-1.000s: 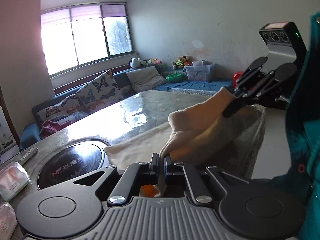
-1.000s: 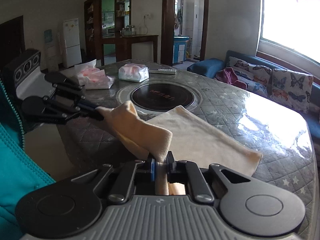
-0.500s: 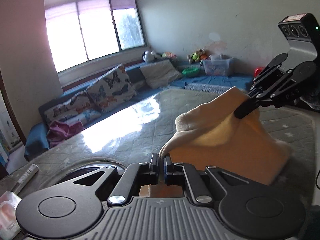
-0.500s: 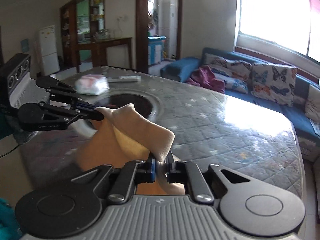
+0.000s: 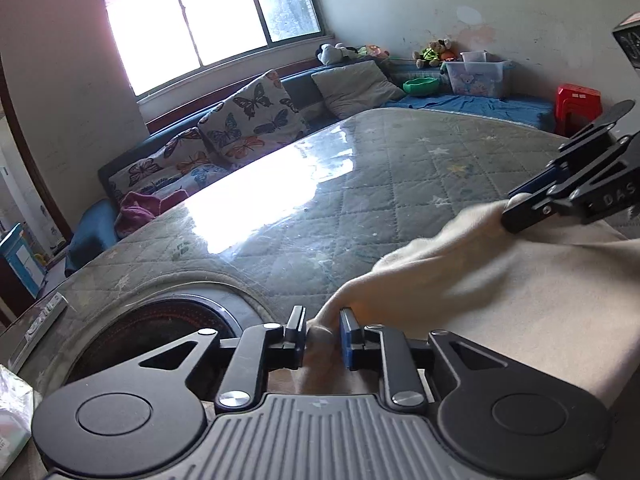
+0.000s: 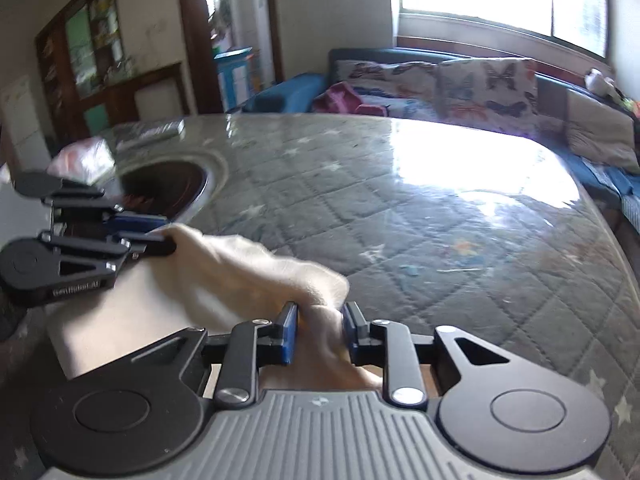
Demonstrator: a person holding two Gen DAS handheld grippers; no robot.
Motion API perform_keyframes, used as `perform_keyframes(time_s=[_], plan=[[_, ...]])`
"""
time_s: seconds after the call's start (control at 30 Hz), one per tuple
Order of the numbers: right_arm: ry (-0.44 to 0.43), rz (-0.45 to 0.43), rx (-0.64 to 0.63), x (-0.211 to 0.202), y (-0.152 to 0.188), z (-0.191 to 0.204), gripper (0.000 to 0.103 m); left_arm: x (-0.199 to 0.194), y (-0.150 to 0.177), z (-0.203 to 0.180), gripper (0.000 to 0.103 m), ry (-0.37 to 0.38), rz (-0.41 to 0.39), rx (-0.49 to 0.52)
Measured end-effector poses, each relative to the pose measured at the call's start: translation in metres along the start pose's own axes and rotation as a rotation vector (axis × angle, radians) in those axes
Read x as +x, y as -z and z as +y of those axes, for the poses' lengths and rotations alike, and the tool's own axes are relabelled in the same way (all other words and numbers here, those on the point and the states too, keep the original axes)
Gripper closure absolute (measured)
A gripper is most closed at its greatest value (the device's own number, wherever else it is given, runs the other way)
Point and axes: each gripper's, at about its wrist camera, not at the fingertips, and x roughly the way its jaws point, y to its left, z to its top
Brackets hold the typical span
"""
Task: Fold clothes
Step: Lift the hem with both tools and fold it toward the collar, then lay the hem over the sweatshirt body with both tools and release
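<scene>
A cream cloth lies low over the quilted table, stretched between both grippers. My left gripper has its jaws slightly parted with a cloth corner still between them. My right gripper also stands slightly parted with the other corner bunched between its jaws. In the left wrist view the right gripper touches the cloth at the right. In the right wrist view the left gripper touches the cloth at the left.
A round dark cooktop is set into the table beside the cloth. A remote and tissue packs lie past it. A sofa with butterfly cushions runs under the window.
Both grippers carried the cloth forward and down onto the table. Their jaws went from tightly shut on the corners to slightly parted.
</scene>
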Motion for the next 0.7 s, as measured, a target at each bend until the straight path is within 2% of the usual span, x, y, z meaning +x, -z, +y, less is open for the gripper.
perform_keyframes(time_s=[0.2,0.3,0.4,0.53,0.7], plan=[[-0.001,-0.038,0.002,-0.013,-0.005,-0.004,0.078,-0.016,-0.018,-0.005,0.085,0.027,-0.043,-0.063],[-0.017,-0.034,-0.013,-0.009,-0.010,0.002,0.078,-0.020,-0.026,-0.015,0.085,0.090,-0.056,-0.071],[-0.036,-0.023,-0.032,0.000,-0.015,0.011,0.078,-0.012,-0.030,-0.024,0.085,0.128,-0.037,-0.064],[-0.034,0.015,-0.035,0.014,-0.017,0.015,0.079,0.011,-0.026,-0.023,0.086,0.133,0.028,-0.090],[-0.031,0.025,-0.037,0.020,-0.016,0.012,0.079,0.018,-0.022,-0.019,0.085,0.129,0.043,-0.106]])
